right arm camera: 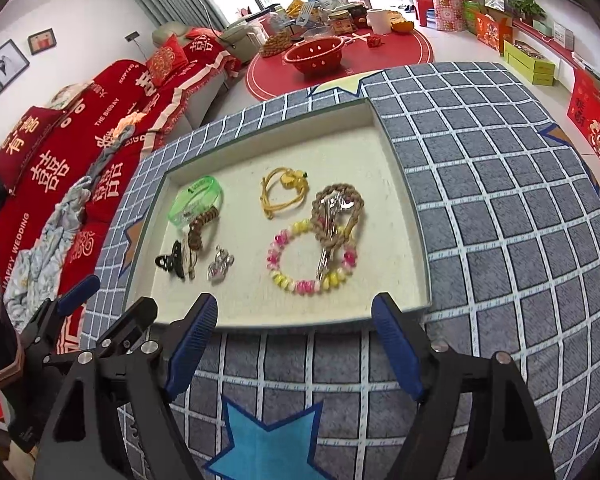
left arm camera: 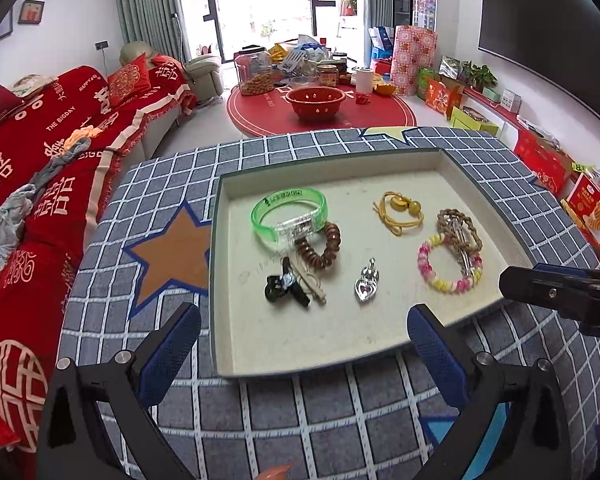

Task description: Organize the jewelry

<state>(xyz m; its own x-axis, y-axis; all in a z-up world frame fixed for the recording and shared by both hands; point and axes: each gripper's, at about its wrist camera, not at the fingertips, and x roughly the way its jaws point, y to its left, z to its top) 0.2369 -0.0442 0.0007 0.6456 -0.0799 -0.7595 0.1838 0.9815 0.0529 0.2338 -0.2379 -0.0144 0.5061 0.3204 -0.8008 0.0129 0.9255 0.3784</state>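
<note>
Fingers of the left gripper (left arm camera: 304,344) and right gripper (right arm camera: 294,340) are spread wide, holding nothing, at the tray's (left arm camera: 300,354) six o'clock edge. Take the isolated silver heart pendant (left arm camera: 367,281) first, pinching squarely; the bracelets at three o'clock are tangled.

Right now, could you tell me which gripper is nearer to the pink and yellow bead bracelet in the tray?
Right. The right gripper hangs open at the tray's near edge, almost directly in front of the bead bracelet. The left gripper, also open, sits further left, nearer the black hair clip.

Bright daylight from blown-out window (left arm camera: 260,4), soft shadows, strong fisheye edge curvature, dark corners, slight blur
</note>
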